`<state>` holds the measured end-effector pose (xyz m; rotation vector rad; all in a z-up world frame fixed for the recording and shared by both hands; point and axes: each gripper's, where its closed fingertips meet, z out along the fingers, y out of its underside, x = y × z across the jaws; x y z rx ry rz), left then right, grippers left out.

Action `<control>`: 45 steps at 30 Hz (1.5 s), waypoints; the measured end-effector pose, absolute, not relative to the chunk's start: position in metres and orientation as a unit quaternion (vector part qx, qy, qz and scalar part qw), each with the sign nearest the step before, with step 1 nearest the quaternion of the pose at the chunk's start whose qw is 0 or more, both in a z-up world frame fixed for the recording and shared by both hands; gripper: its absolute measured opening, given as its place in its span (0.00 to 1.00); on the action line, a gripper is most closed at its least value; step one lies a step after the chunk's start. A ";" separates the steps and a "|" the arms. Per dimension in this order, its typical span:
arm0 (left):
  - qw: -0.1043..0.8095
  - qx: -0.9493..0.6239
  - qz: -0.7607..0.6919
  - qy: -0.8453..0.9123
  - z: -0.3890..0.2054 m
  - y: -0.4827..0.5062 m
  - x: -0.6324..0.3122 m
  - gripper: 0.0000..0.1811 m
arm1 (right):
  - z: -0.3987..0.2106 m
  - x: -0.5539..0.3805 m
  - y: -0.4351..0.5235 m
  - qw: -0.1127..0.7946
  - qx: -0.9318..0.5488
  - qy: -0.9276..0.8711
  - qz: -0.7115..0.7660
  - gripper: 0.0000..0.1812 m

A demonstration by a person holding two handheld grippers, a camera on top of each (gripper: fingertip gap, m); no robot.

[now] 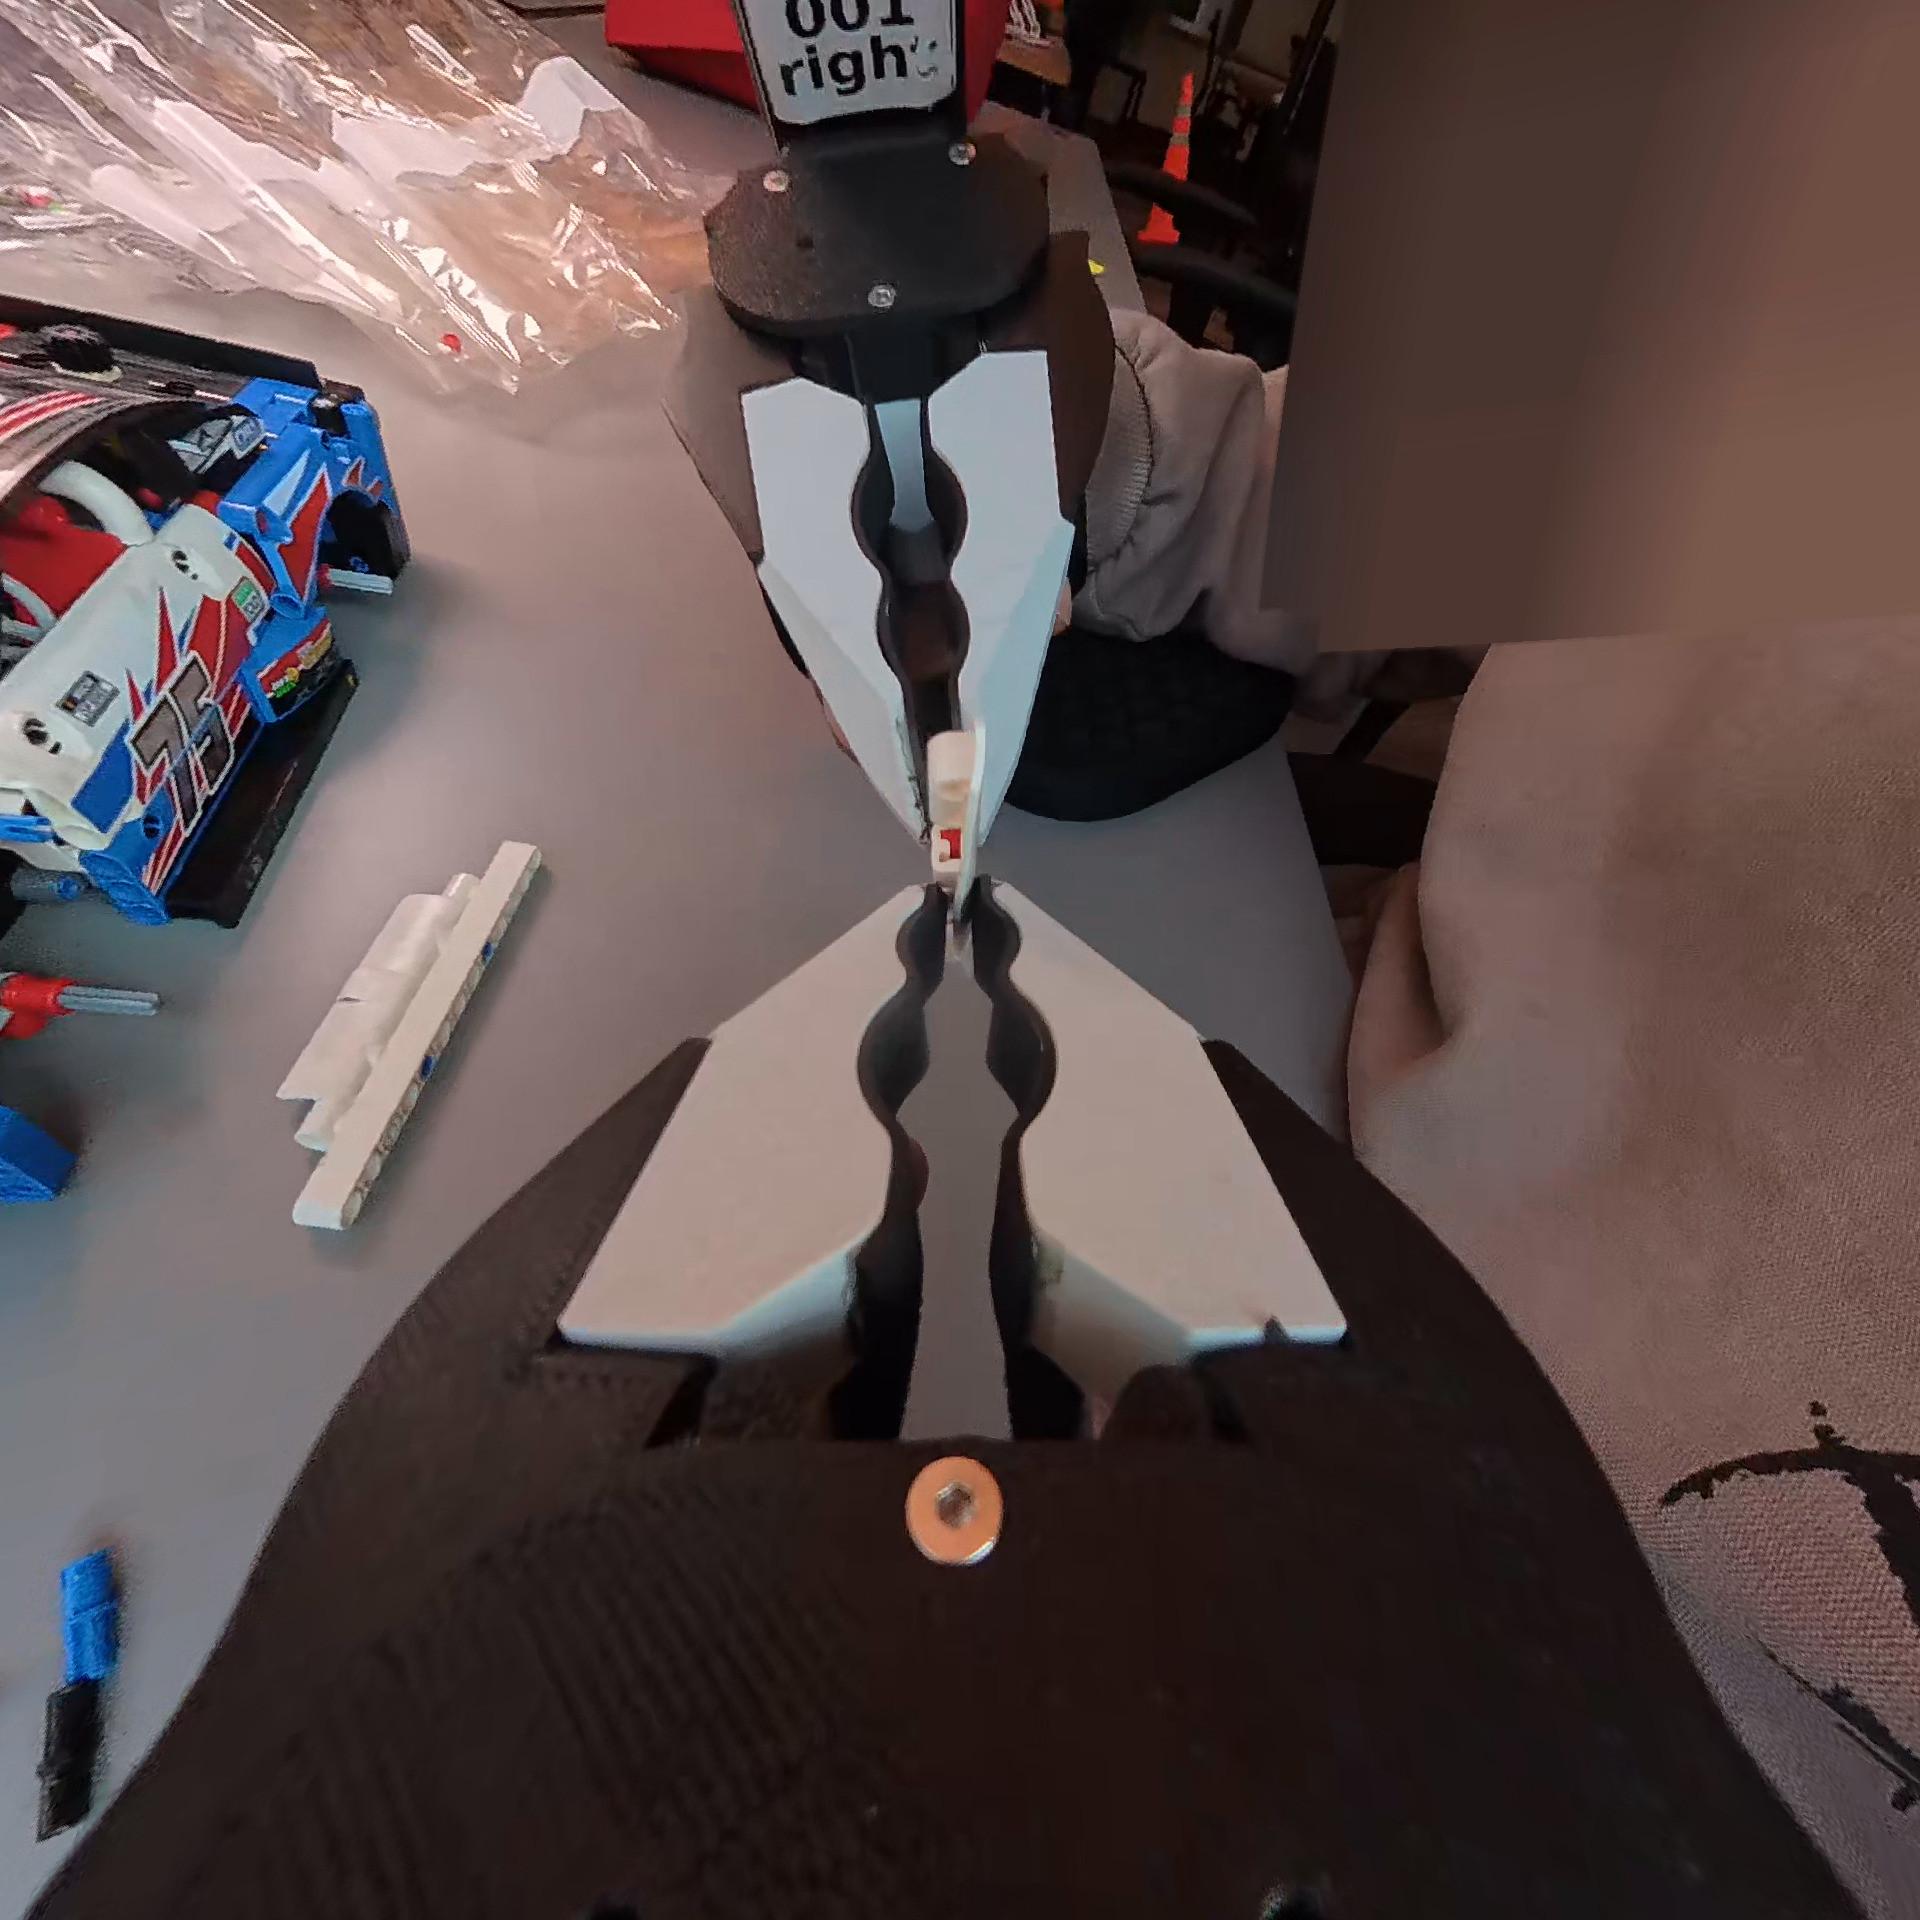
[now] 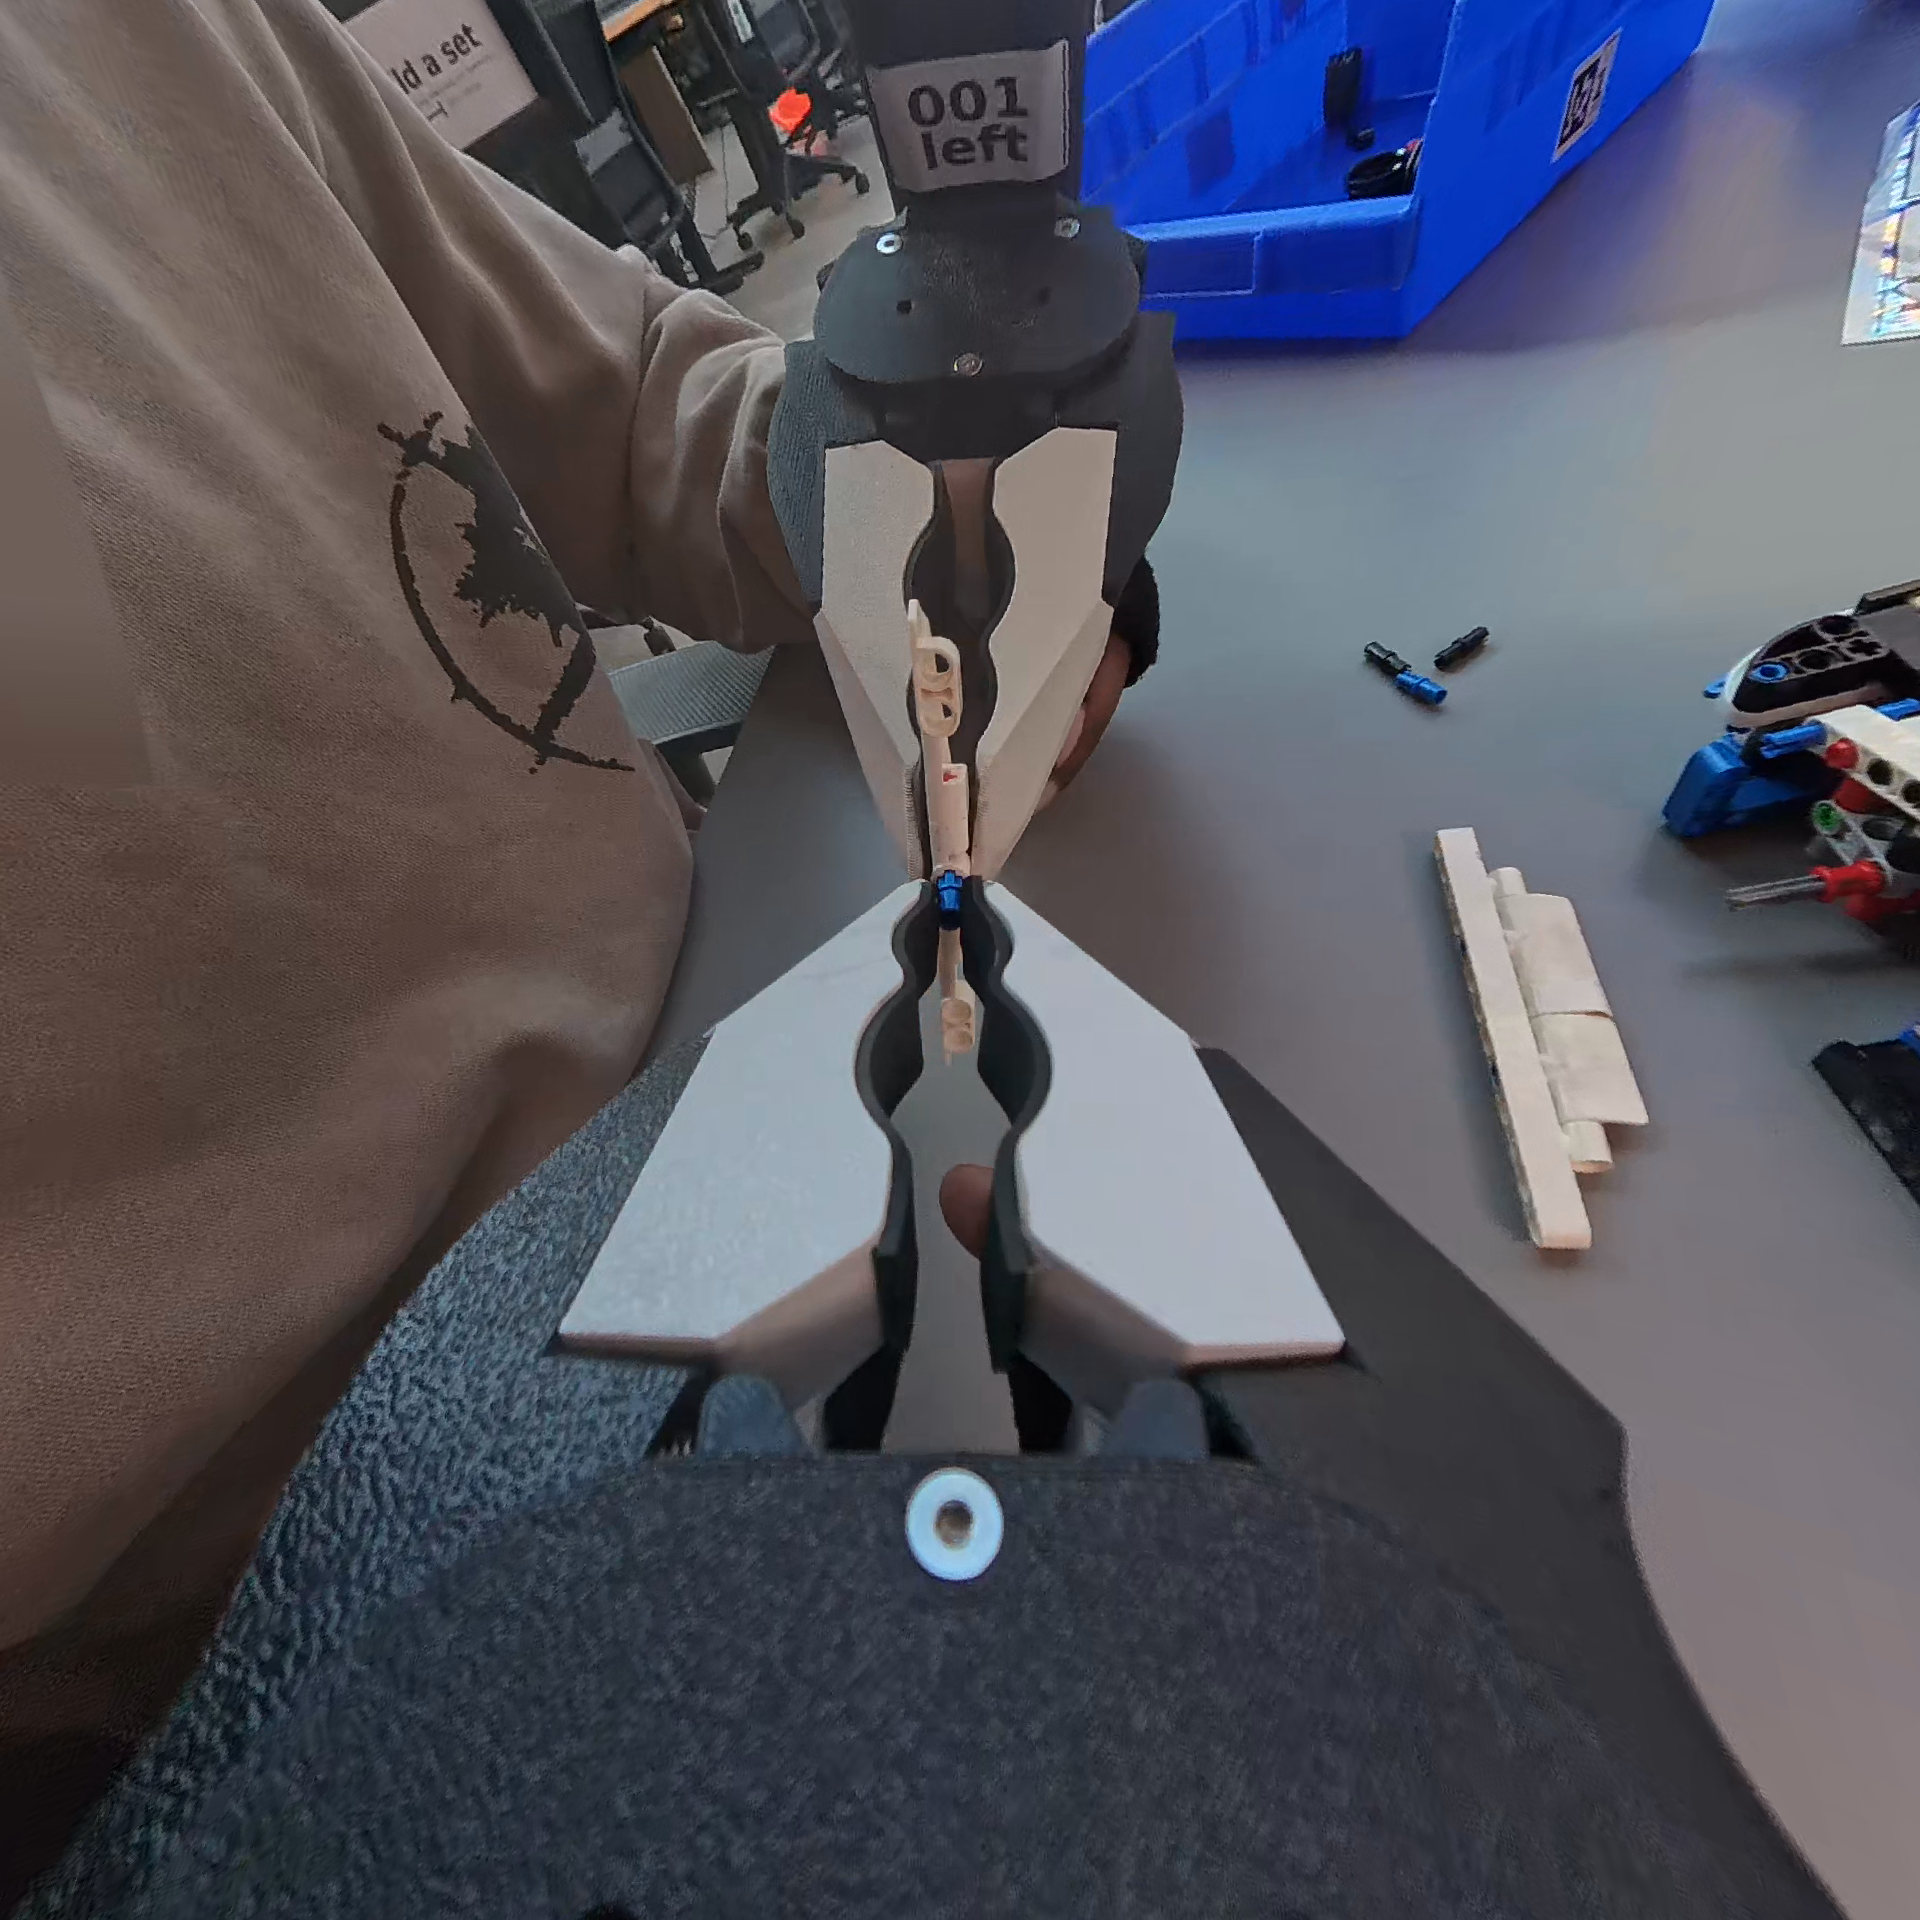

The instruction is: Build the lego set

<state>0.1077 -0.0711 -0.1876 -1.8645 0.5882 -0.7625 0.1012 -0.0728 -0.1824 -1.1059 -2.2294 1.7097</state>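
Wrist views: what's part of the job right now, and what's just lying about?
In use: left tool, right tool, white pieces, blue pin between them.
Lying about: race car, white panel, plastic bags, blue bin, loose pins.

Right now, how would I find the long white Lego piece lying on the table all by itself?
Start at the colourful race car on the grey table. Next to it, between the car and the two claws meeting tip to tip, lies the long white piece. It is the only all-white thing lying loose: a thin beam with stepped white panels fixed along one side, unlike the small blue and black pins nearby.
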 end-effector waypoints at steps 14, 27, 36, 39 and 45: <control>0.490 -0.778 -0.312 0.240 -0.194 -0.069 0.106 0.01 | -0.187 0.095 -0.073 0.070 -0.374 -0.727 0.571 0.01; 0.475 -0.781 -0.365 0.176 -0.189 -0.066 0.097 0.02 | -0.180 0.091 -0.063 0.110 -0.360 -0.725 0.577 0.00; 0.452 -0.789 -0.372 0.186 -0.199 -0.070 0.102 0.01 | -0.194 0.096 -0.070 0.080 -0.367 -0.742 0.555 0.00; 0.447 -0.791 -0.378 0.177 -0.203 -0.069 0.101 0.01 | -0.195 0.094 -0.067 0.086 -0.374 -0.737 0.557 0.00; 0.429 -0.783 -0.427 0.145 -0.197 -0.069 0.095 0.02 | -0.193 0.089 -0.061 0.106 -0.379 -0.732 0.557 0.08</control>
